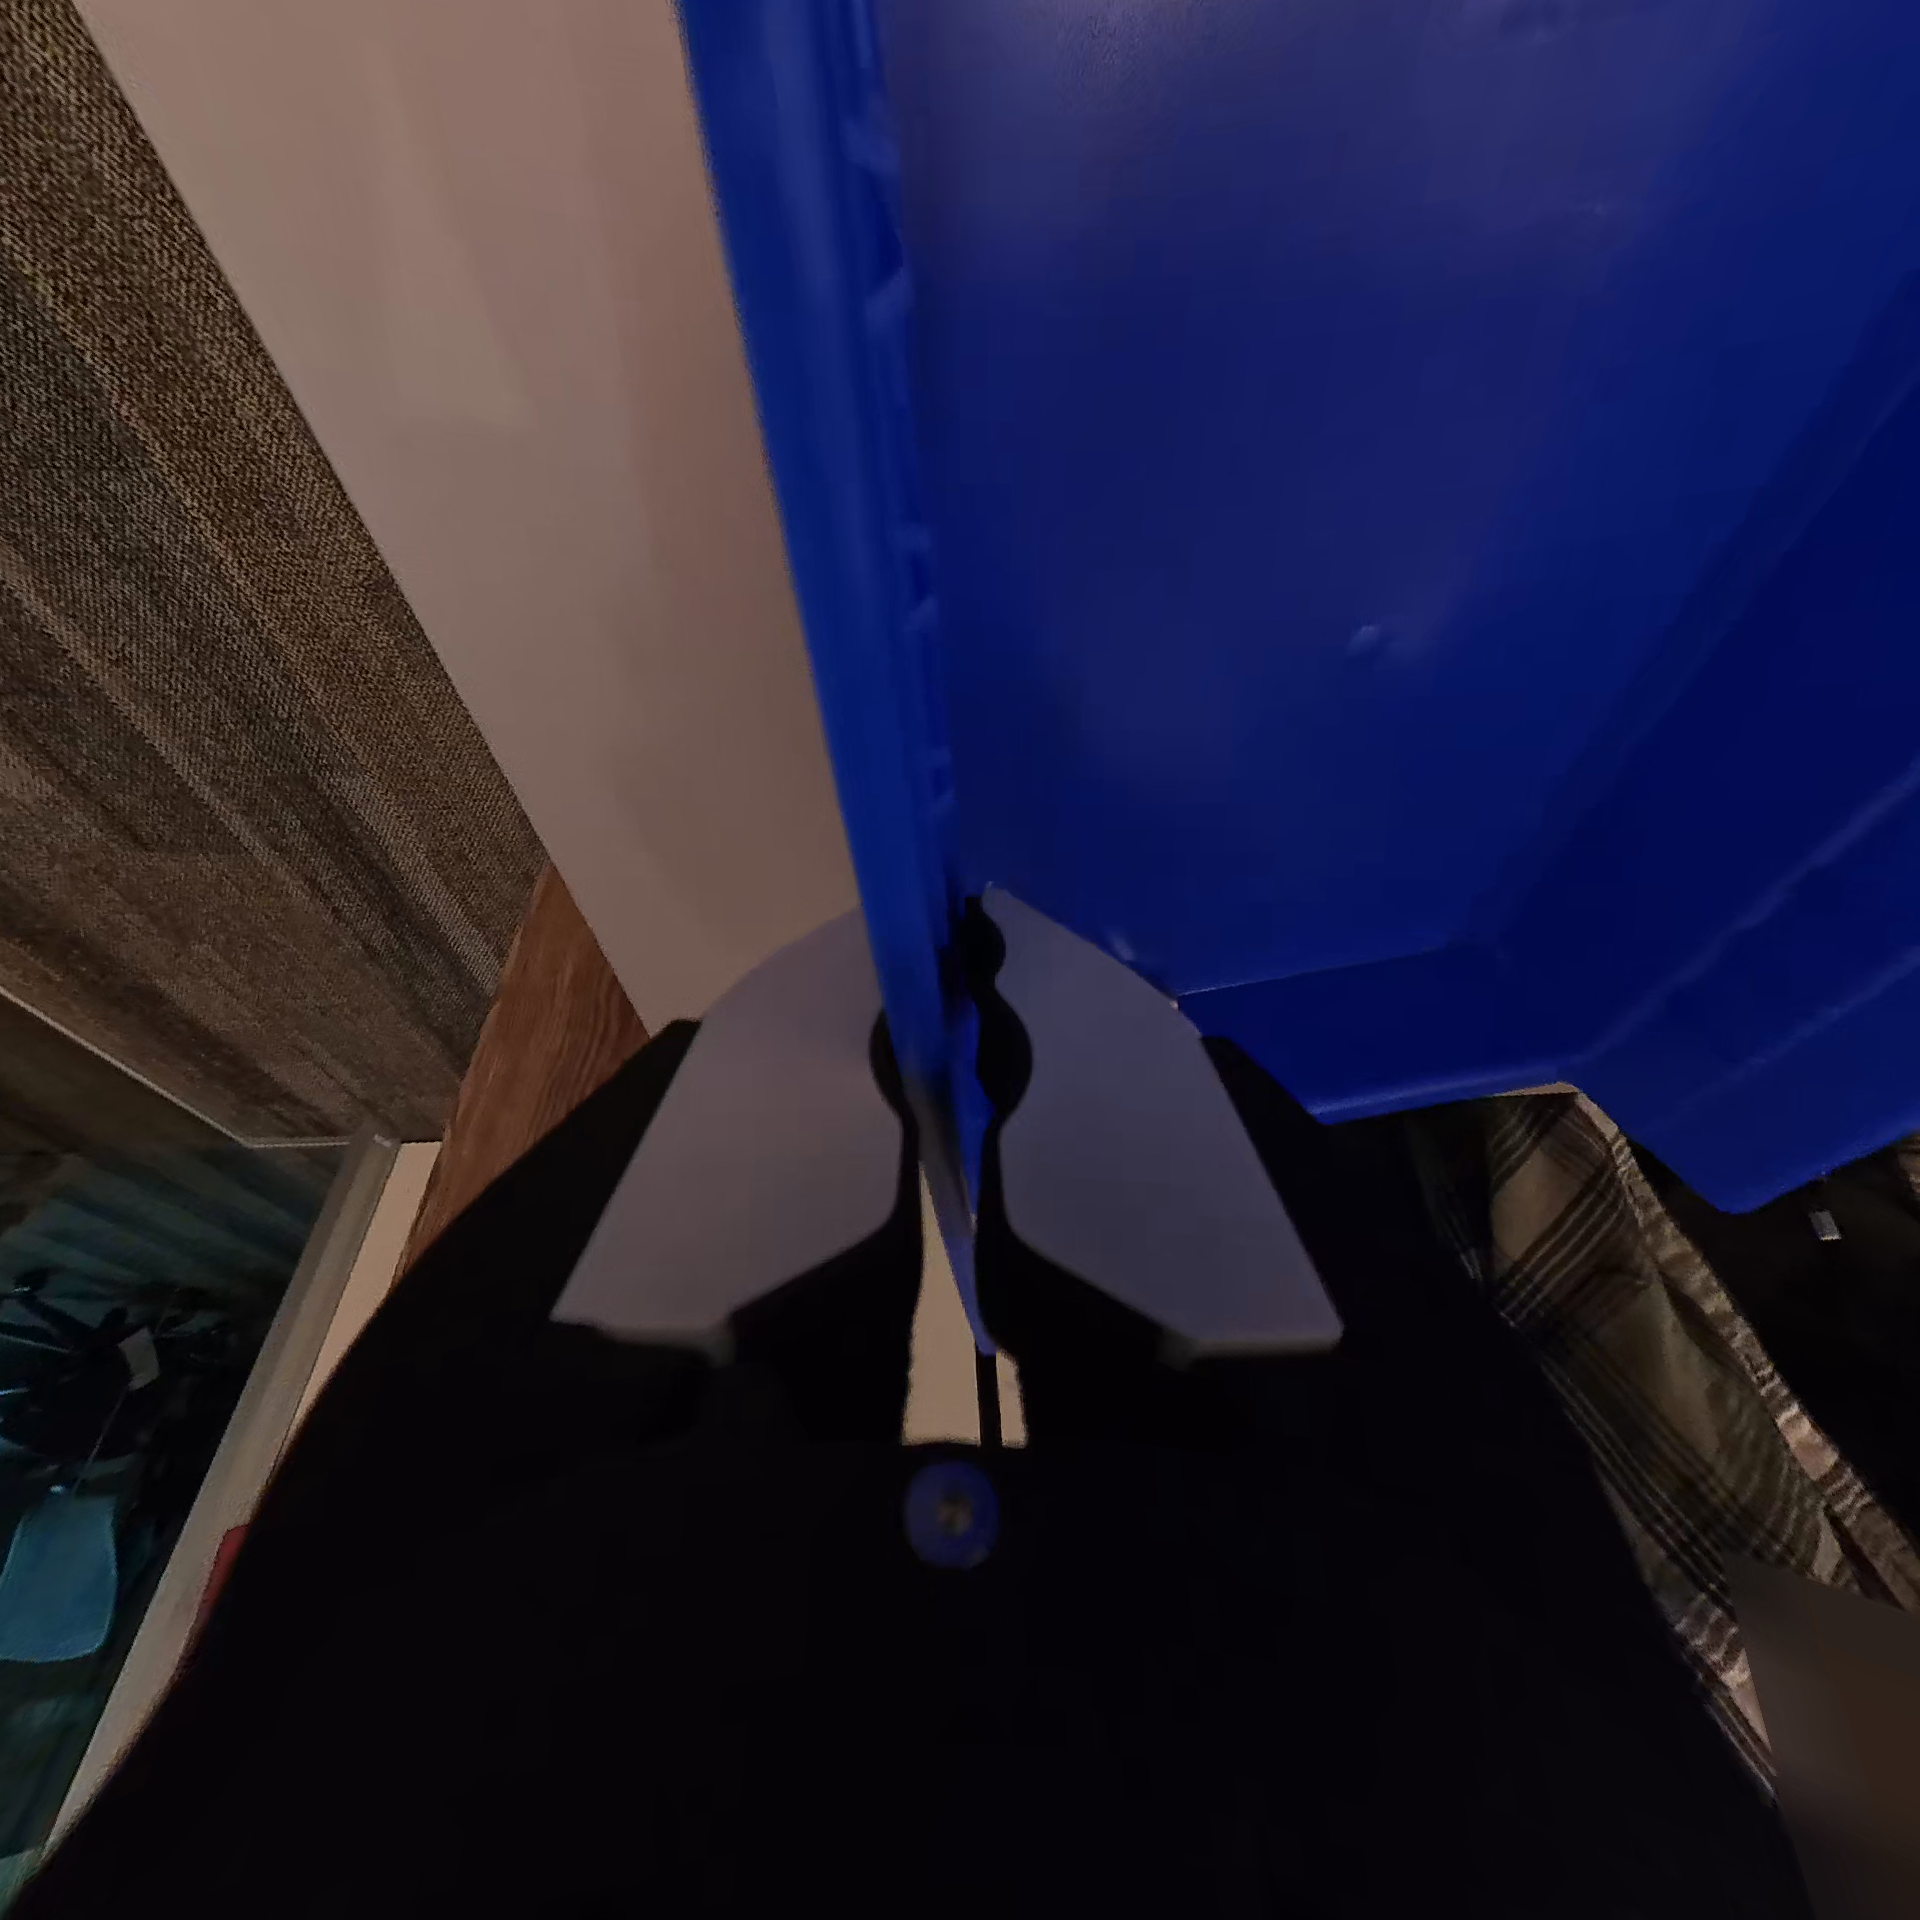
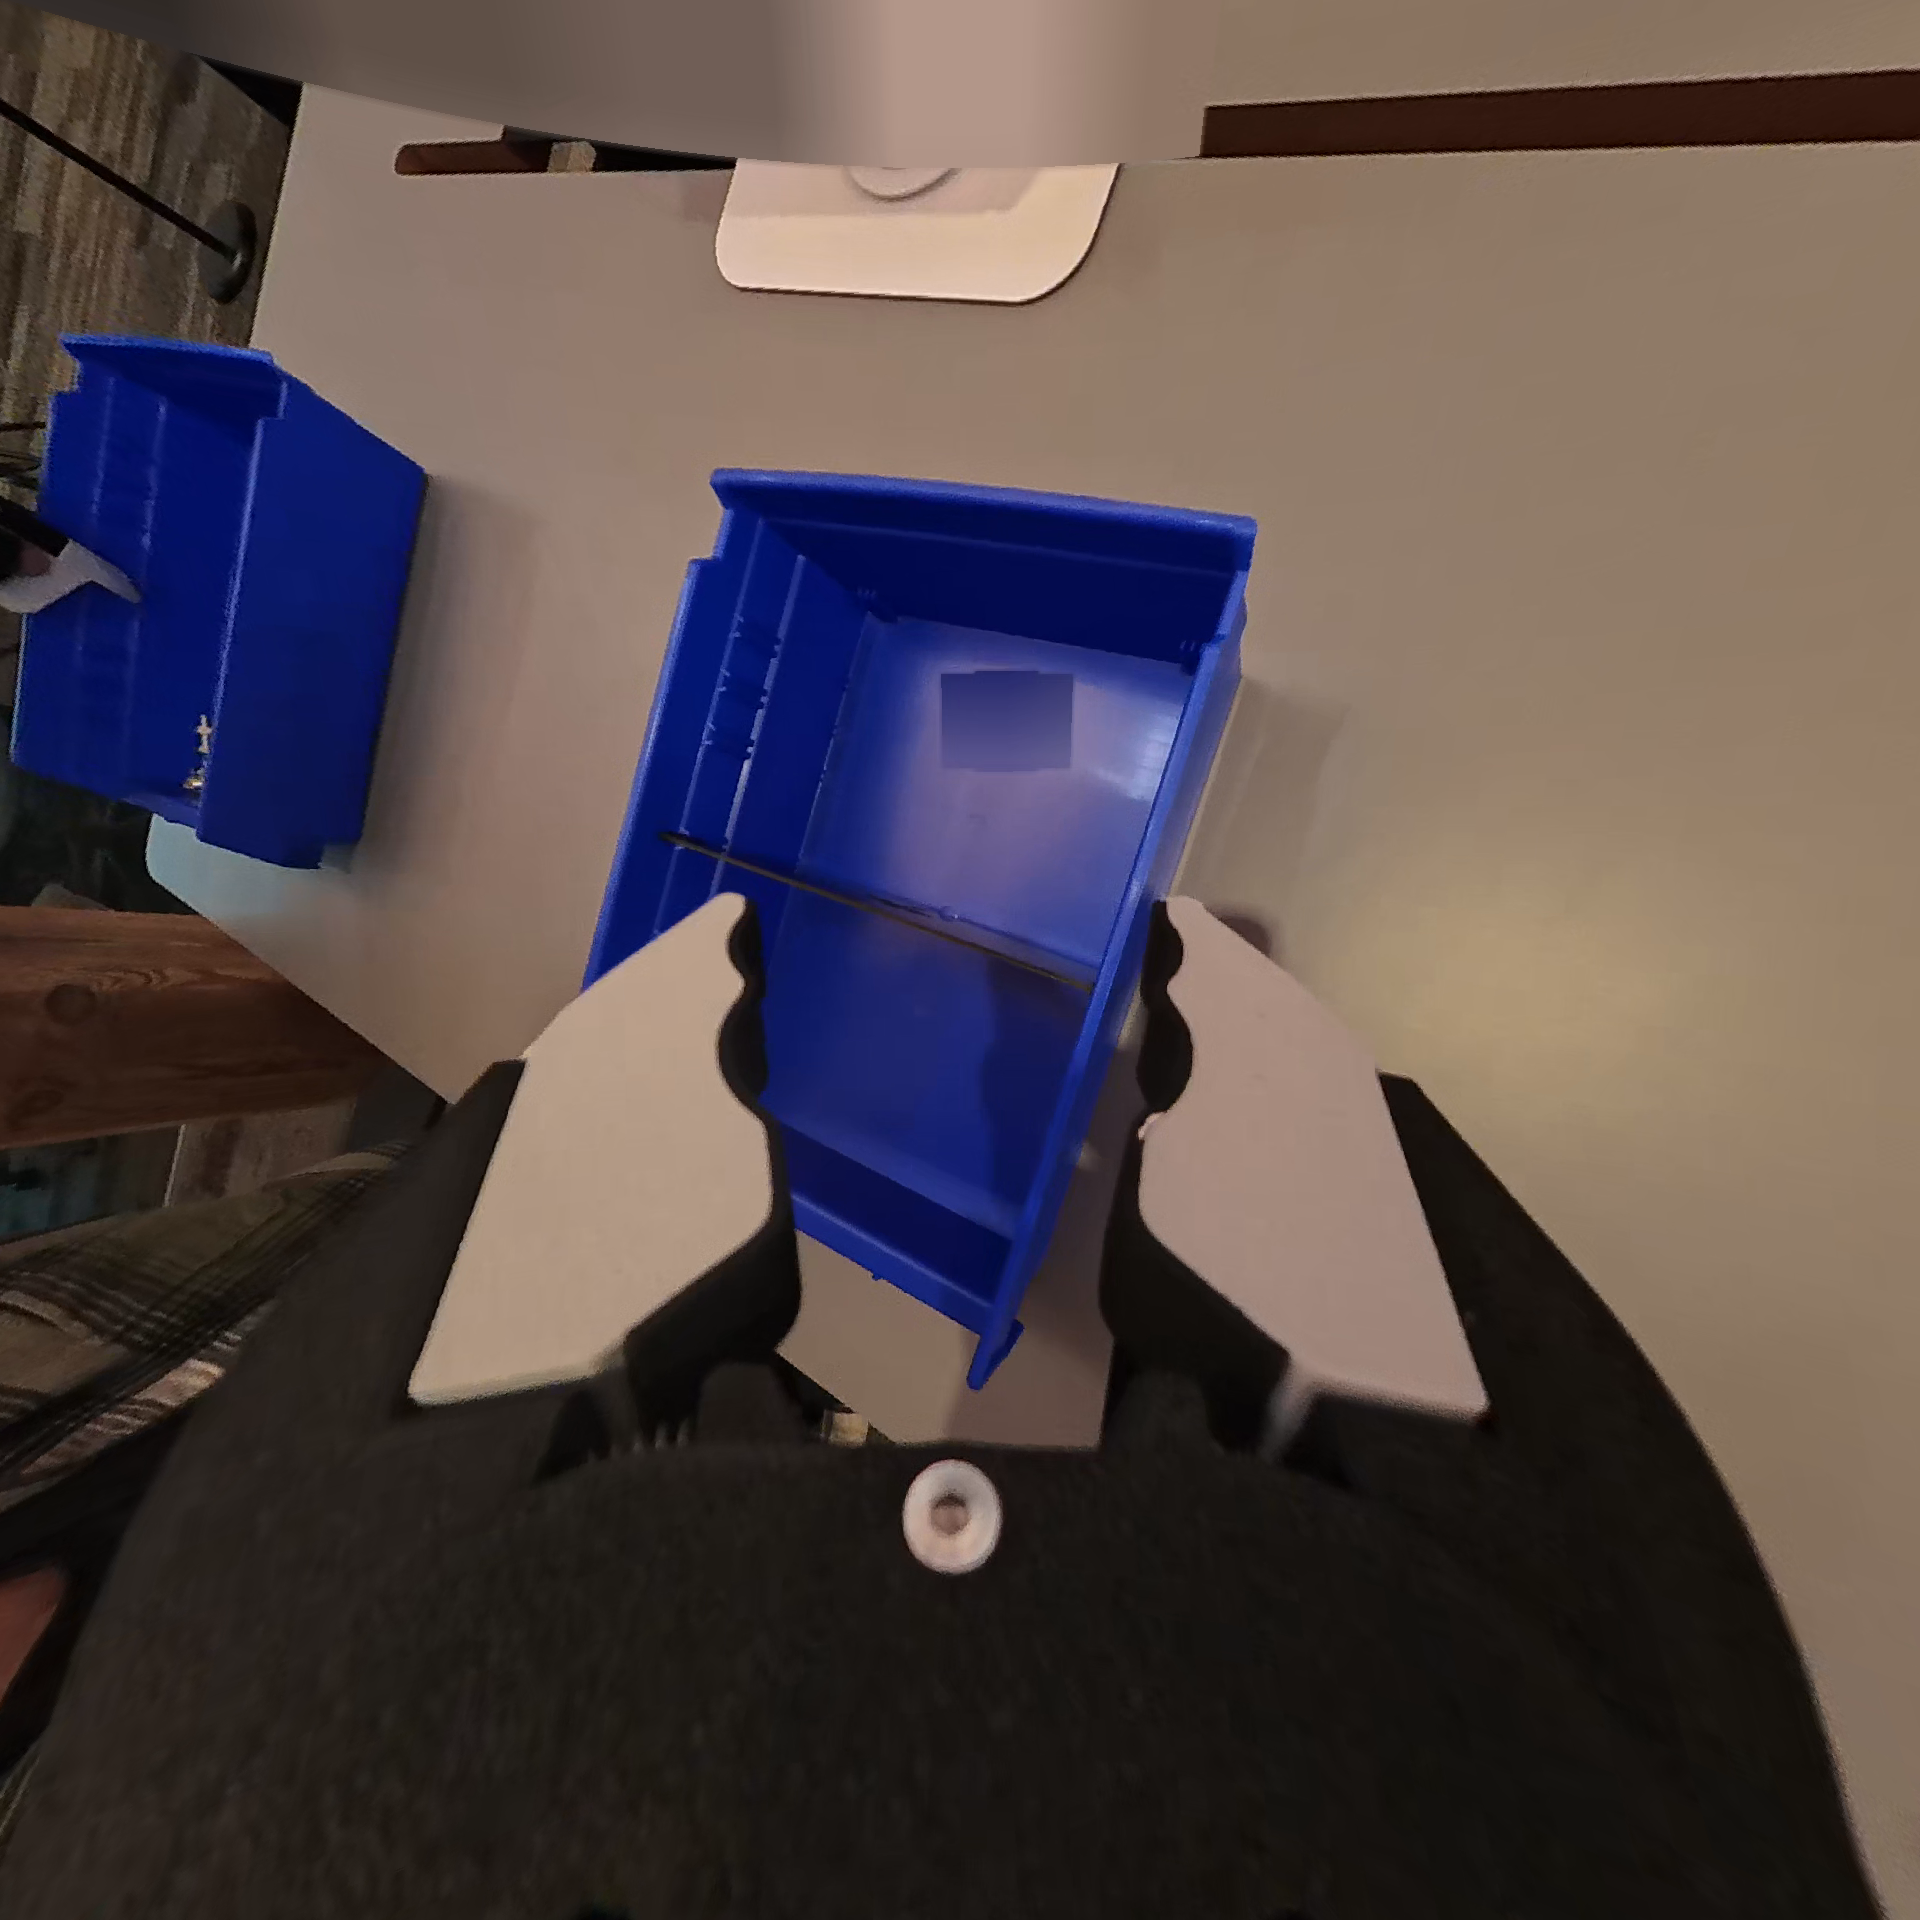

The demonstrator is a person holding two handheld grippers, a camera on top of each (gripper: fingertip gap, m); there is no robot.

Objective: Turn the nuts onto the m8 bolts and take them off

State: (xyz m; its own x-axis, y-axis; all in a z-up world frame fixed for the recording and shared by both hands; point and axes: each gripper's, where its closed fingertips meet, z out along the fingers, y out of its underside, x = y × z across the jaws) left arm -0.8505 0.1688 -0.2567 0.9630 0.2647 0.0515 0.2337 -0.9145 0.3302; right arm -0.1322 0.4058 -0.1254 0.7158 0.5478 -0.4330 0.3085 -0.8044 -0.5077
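Note:
My left gripper [image 1: 930, 914] is shut on the side wall of a blue bin [image 1: 1351, 520], which fills the left wrist view. In the right wrist view this bin [image 2: 260, 623] is at the table's left edge and looks tipped, with small metal parts [image 2: 200, 743] at its lower lip. One left fingertip [image 2: 73, 582] shows at its far side. My right gripper [image 2: 951, 920] is open over a second blue bin [image 2: 987, 779]. That bin is empty except for a thin black line across it. One finger is inside it and the other is outside its right wall. No other bolts or nuts show.
The grey table [image 2: 1507, 571] carries a white monitor stand base [image 2: 904, 239] at the back. A wooden piece [image 2: 156, 1018] and plaid cloth [image 2: 156, 1299] lie at the near left. Carpet [image 1: 156, 623] lies below the table edge. The grippers' ends are close to 75 centimetres from one another.

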